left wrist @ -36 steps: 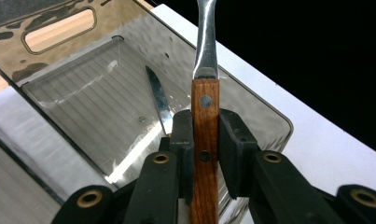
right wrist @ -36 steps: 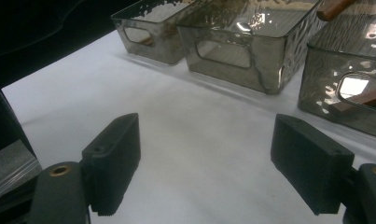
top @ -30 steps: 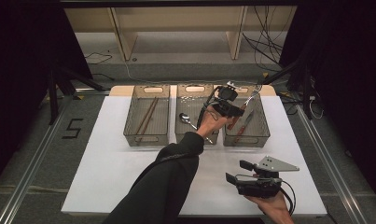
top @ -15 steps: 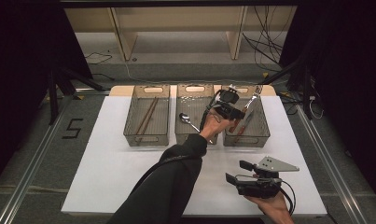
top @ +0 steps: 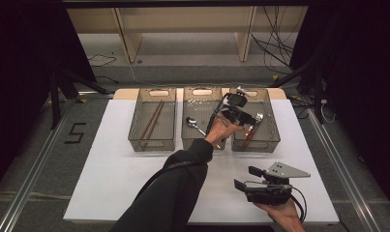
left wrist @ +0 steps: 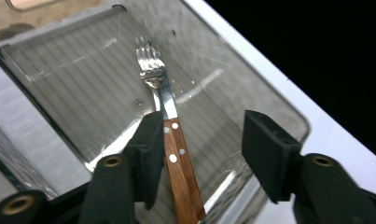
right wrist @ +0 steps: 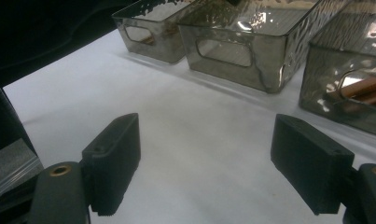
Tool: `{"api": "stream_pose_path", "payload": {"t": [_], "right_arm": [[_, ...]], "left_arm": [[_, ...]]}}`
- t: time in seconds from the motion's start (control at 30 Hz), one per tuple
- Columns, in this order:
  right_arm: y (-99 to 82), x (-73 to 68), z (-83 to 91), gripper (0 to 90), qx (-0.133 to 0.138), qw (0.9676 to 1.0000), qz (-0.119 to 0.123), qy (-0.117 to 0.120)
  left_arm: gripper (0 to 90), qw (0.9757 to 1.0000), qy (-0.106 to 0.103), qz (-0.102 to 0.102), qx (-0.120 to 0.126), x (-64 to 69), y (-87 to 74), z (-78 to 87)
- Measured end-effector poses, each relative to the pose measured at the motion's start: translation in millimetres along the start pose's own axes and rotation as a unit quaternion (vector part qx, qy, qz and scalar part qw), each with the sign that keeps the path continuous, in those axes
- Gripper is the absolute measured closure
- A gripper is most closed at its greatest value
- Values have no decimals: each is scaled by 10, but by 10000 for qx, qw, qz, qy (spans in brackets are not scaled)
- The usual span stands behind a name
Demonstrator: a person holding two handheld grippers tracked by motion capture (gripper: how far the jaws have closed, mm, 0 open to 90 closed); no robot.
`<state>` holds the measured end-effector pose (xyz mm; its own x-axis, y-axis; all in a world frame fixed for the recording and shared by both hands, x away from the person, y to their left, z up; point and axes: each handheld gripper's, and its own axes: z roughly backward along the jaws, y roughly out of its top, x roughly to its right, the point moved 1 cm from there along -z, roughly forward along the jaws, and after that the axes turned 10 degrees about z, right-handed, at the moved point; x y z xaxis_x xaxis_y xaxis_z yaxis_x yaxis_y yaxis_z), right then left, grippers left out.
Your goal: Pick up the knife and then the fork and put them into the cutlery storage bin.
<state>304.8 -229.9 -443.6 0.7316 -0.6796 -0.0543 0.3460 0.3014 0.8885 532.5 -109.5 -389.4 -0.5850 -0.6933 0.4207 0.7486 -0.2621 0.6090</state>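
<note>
Releasing: my left claw (left wrist: 199,154) has just been opening over the right-hand bin (top: 272,126); a second ago it was clamped shut at the same bin.
Fork (left wrist: 169,140): lies on the bin floor between the spread jaws, beside one pad, no longer gripped.
Meaning: I judge this drop-off done; cutlery sorting can go on.
Long axis: in the high view the fork runs along the bin's length, slightly slanted.
Pointing: tines toward the far end, wooden handle toward me.
Right claw (right wrist: 206,163): wide open, holding nothing, over bare desk (top: 110,174).
</note>
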Motion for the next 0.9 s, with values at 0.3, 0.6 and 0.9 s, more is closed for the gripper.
{"api": "stream_pose_path", "payload": {"t": [0.3,0.6,0.9], "right_arm": [[-5,13,-3,249,-6,10000,-16,-55],[-2,3,-26,248,-46,10000,-7,-78],[-1,-1,-44,247,-47,9999,11,-95]], "left_arm": [[317,9992,-358,-72,184,-66,-78,422],[260,9981,-490,-103,368,-262,-273,806],[219,9967,-593,-128,548,-388,-499,1087]]}}
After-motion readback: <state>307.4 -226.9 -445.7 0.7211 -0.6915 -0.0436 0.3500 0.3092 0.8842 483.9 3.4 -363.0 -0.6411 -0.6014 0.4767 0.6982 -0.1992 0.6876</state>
